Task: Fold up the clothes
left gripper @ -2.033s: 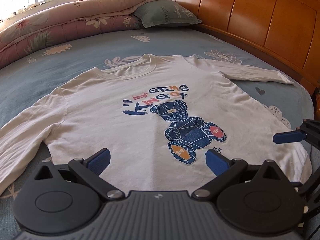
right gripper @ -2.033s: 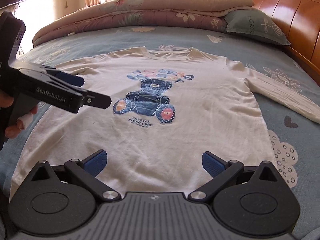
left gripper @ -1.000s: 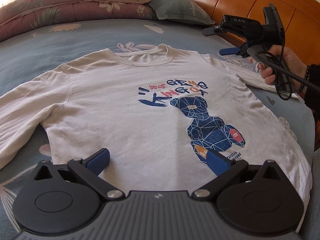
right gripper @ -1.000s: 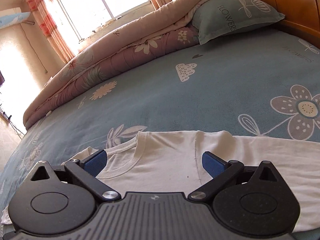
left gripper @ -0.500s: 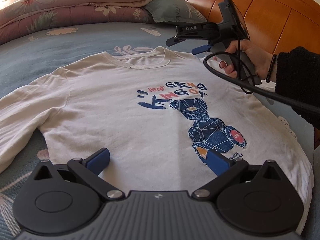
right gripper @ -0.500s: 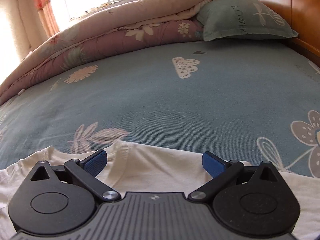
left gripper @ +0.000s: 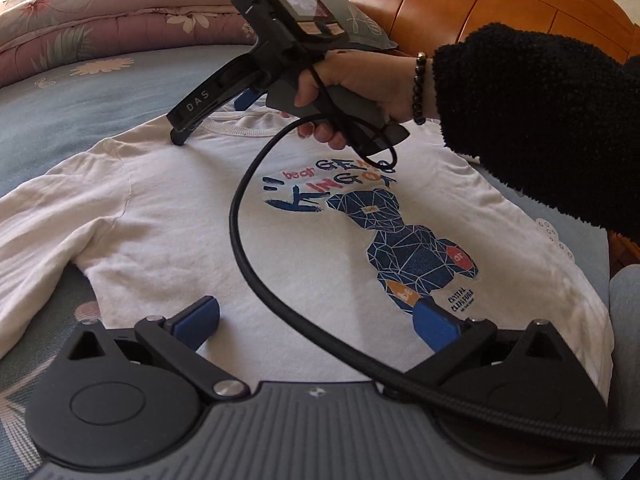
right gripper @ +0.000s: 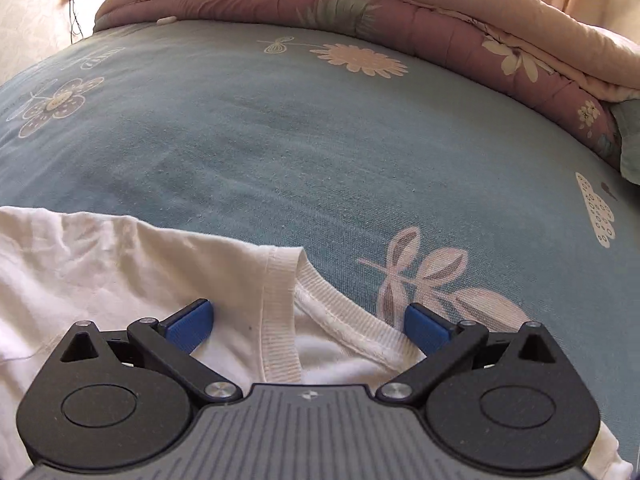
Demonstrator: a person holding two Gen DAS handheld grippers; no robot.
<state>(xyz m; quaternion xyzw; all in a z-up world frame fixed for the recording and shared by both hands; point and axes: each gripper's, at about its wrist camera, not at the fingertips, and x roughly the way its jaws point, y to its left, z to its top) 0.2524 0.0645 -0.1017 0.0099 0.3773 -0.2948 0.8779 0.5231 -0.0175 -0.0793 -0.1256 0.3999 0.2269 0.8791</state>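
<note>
A: Where is the right gripper [right gripper: 306, 322] now, and how are its fingers?

B: Its fingers are spread wide and pinch nothing. Between them, at 12 o'clock and very close, lies the ribbed collar [right gripper: 280, 332] of the white shirt [left gripper: 192, 216]. The collar band runs up from the gripper and turns toward 2 o'clock. Beyond it there is only the blue bed sheet [right gripper: 320, 140], and far at 1 o'clock the rolled quilt [right gripper: 400, 12].

A: And the left gripper [left gripper: 316, 318]?

B: Also spread, also holding nothing. It hovers near the hem. From it the shirt goes out toward 12 o'clock, so the long axis of the shirt runs from the left gripper to the collar. One sleeve [left gripper: 36, 240] goes toward 9 o'clock.

A: Which hand is nearer to the collar?

B: The right hand [left gripper: 340, 84], clearly; in the left view it holds its tool at 12 o'clock, with one tip on the cloth beside the neckline. I think the next move is to close on the collar or the shoulder there.
</note>
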